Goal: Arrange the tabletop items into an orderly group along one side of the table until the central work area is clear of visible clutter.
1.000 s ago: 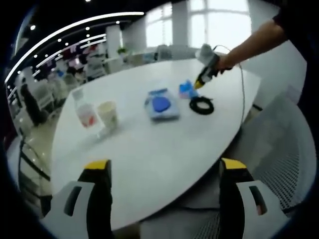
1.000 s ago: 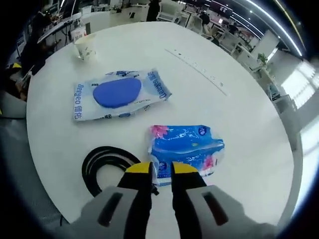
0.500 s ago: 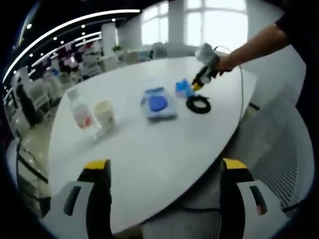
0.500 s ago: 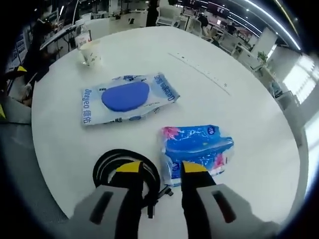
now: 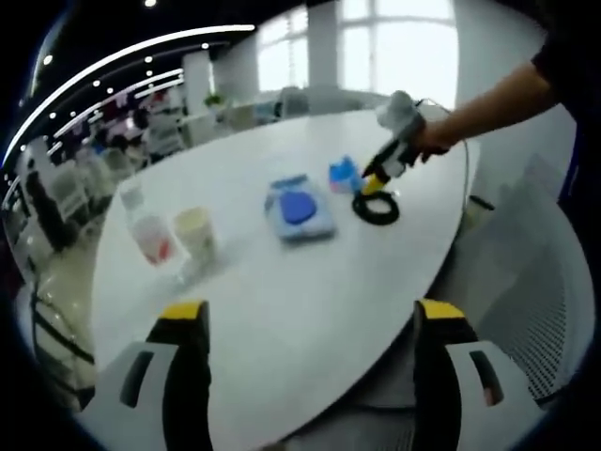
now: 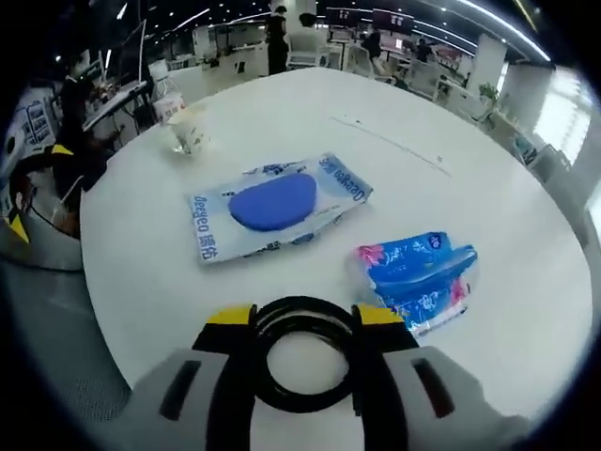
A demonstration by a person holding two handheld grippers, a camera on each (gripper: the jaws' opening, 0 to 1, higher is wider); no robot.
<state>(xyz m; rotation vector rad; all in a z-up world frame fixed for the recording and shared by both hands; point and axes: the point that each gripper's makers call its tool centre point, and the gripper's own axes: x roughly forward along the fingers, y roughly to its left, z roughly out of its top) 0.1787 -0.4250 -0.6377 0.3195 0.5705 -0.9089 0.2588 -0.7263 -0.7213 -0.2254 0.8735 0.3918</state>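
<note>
Lying coiled, glossy black cable (image 6: 302, 362), ring-shaped

- Left gripper view: sits low at the near edge of the big white oval table (image 5: 282, 310), looking across it toward bright windows, everything far off.
- Right gripper view: close up, angled down over a black coiled cable ring (image 6: 302, 362).
- Shared: same ring (image 5: 377, 208), blue-white flat wipes pack (image 6: 277, 207) (image 5: 299, 209), w/ paper cup (image 6: 188, 130) (image 5: 196, 232).

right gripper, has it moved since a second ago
Yes. The right gripper shifted off the blue tissue pack and now straddles the black cable coil, jaws wider open.
</note>
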